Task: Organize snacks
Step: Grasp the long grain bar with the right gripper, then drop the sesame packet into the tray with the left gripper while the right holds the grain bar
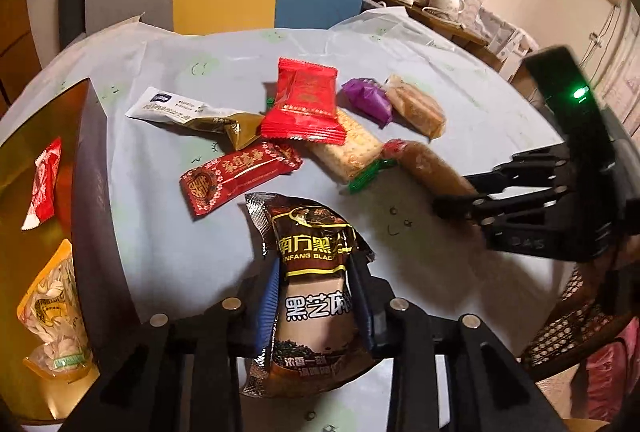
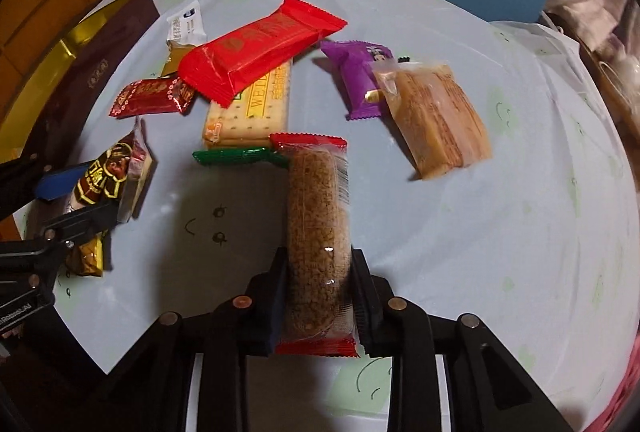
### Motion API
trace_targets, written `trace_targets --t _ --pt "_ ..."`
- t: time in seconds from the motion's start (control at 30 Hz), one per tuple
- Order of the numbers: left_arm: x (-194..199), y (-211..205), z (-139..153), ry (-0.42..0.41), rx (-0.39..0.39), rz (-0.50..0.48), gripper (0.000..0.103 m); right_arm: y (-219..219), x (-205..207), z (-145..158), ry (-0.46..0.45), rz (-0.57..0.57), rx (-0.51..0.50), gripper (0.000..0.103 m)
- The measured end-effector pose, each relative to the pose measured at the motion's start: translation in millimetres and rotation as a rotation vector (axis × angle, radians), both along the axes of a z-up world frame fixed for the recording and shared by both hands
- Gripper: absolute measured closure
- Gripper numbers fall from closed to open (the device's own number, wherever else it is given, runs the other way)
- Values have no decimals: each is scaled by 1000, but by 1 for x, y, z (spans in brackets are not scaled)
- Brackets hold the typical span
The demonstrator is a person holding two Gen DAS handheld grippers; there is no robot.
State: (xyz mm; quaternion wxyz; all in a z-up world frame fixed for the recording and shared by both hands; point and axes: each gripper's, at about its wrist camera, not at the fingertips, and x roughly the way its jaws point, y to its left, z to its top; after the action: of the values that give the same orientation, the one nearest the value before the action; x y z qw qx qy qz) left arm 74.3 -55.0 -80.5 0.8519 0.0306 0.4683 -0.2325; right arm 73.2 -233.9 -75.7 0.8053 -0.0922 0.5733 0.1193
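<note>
Left claw is clamped on the sesame pouch, mid-body, prob. so it hangs steady for the box at left. Right claw is shut on the grain bar lying on the worktop, gripped across its narrow width. 7 snacks are left loose.

The near part of the table is bare, so tongs can pass there. The snack pile blocks the middle. At the left edge the box wall stands up as a barrier.
</note>
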Motion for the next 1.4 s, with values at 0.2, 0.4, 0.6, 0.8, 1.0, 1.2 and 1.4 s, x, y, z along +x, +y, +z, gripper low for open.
trace_targets --t 0.2,0.4,0.6,0.8,1.0,1.2,1.4 --pt "-12 4 15 -19 -45 -9 71 2 -1 0 -24 18 -5 72" --pt "-25 14 40 -66 -57 8 71 6 -6 -2 -65 46 -46 72" --pt "-28 40 63 -100 -47 113 71 13 -12 -3 -80 64 -72 72" --pt "-28 78 83 -142 -32 250 71 18 -18 -3 -89 76 -88 72" --pt "-27 113 93 -171 -12 351 71 29 -27 -2 -133 132 -152 72" --pt "-23 140 86 -141 -10 416 71 33 -32 -1 -140 145 -162 72" --pt "-16 176 74 -81 -59 506 71 35 -36 -1 -141 147 -163 72"
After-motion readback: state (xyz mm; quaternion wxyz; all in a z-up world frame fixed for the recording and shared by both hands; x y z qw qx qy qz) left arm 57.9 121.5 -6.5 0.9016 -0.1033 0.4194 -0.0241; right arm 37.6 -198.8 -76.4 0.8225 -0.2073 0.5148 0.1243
